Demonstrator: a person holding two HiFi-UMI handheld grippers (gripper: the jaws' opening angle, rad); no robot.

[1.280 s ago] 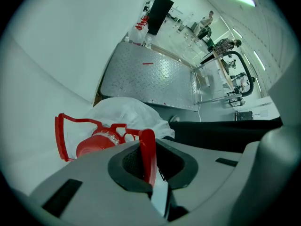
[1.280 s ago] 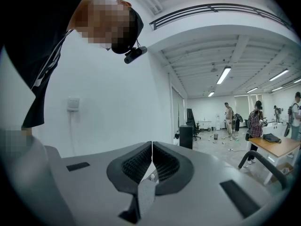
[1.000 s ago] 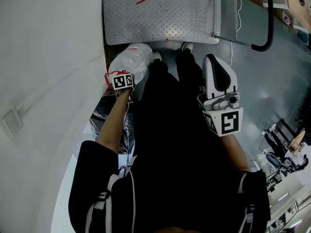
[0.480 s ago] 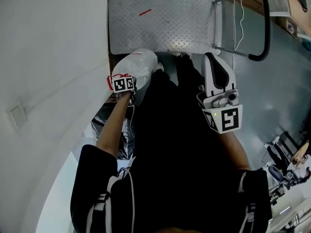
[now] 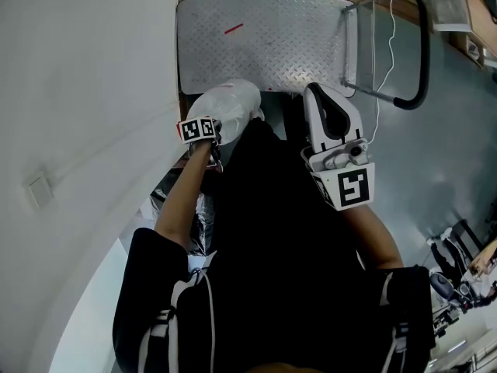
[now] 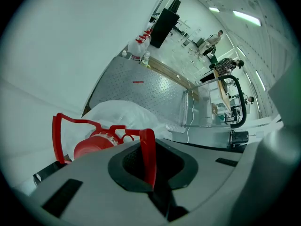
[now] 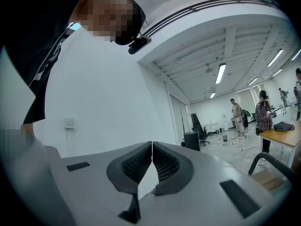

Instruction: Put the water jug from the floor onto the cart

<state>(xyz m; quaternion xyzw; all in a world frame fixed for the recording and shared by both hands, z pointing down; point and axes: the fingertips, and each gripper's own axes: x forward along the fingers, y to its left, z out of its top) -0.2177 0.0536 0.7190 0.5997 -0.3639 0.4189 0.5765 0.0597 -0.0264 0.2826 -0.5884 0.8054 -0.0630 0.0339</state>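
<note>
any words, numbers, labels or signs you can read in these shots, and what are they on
No text here can be read.
On the marker cubes: black-and-white square patterns, not letters or numbers.
On the cart deck: a short red mark, not a character.
On the bottles beyond the cart: labels too small to read.
On the water jug: no print visible.

The grey diamond-plate cart deck (image 5: pixel 264 41) lay open ahead of me; its black-gripped handle frame (image 5: pixel 425 45) walled the right edge, the white wall (image 5: pixel 78 92) the left.
</note>
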